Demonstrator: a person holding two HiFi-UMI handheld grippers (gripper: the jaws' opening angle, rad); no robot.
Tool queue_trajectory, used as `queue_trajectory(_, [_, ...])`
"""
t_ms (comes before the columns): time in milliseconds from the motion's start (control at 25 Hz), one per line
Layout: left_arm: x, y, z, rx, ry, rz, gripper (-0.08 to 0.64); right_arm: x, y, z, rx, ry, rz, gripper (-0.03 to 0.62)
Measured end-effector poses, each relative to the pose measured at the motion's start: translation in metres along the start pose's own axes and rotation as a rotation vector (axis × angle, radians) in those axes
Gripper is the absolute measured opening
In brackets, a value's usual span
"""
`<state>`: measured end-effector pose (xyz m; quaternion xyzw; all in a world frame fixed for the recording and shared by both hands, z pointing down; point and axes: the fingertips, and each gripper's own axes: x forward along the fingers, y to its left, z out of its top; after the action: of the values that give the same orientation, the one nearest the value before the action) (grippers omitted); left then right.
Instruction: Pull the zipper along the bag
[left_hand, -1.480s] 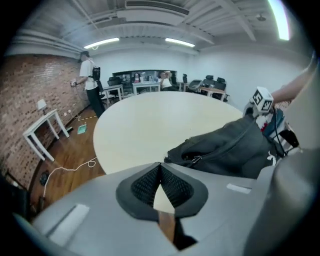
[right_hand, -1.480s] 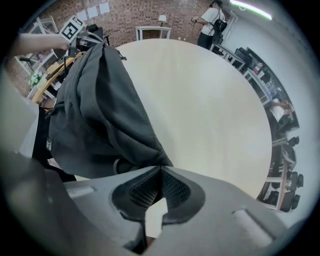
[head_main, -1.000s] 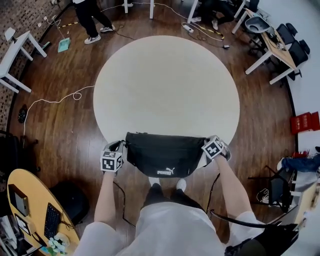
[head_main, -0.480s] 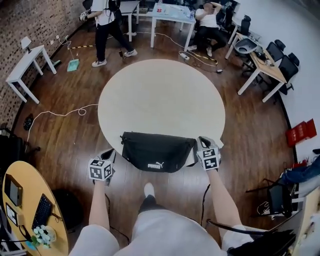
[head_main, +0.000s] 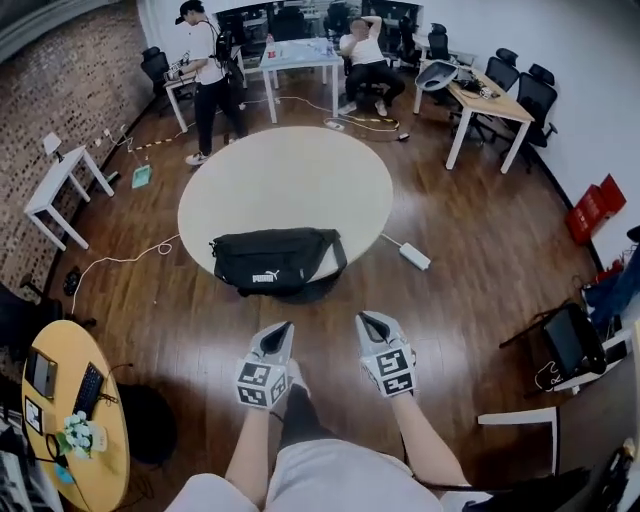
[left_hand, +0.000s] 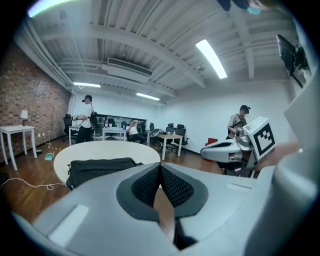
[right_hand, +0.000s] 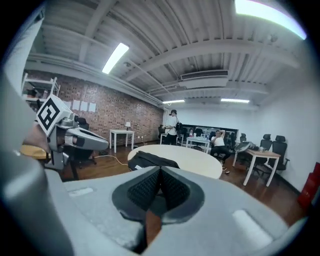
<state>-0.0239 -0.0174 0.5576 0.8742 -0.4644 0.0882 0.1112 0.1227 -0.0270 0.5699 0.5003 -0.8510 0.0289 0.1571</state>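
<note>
A black waist bag (head_main: 275, 262) with a white logo lies on the near edge of the round cream table (head_main: 290, 180). Both grippers hang over the wooden floor, well short of the table and side by side. My left gripper (head_main: 280, 332) is shut with nothing in it, and so is my right gripper (head_main: 370, 322). In the left gripper view the pads meet at the left gripper (left_hand: 160, 169), with the bag (left_hand: 100, 167) far ahead. The right gripper view shows the right gripper (right_hand: 160, 172) with its pads together and the bag (right_hand: 152, 161) beyond. I cannot make out the zipper.
A white power strip (head_main: 414, 256) and a cable lie on the floor right of the table. A standing person (head_main: 208, 70), a seated person (head_main: 365, 60), white tables and office chairs fill the back. A yellow round desk (head_main: 60, 420) stands at my left.
The grippers have come off the two ends of the bag and drawn back together as the person stepped away from the table. The bag stays on the table.
</note>
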Motion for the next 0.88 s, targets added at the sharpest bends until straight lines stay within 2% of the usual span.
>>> queue_trajectory(120, [-0.034,-0.07,0.024,0.07,-0.059,0.028,0.017,-0.064,0.014,0.014,0.048,-0.069,0.023,-0.011])
queue_trajectory(280, [-0.078,-0.109,0.055,0.135,-0.102,0.081,0.017,-0.127,0.026,0.054,0.048,-0.153,0.006,-0.011])
queue_trajectory(440, [-0.103,-0.121,0.074,0.118,-0.161,0.12,0.017,-0.166,0.045,0.083,0.037,-0.217,0.01,-0.011])
queue_trajectory(520, [-0.117,-0.129,0.076,0.109,-0.183,0.12,0.017,-0.178,0.062,0.085,0.034,-0.225,0.029,-0.011])
queue_trajectory(640, [-0.141,-0.137,0.075,0.134,-0.202,0.124,0.017,-0.19,0.088,0.085,0.039,-0.23,0.043,-0.011])
queue_trajectory(880, [-0.205,-0.105,0.075,0.144,-0.257,0.184,0.017,-0.182,0.144,0.106,0.016,-0.251,0.071,-0.011])
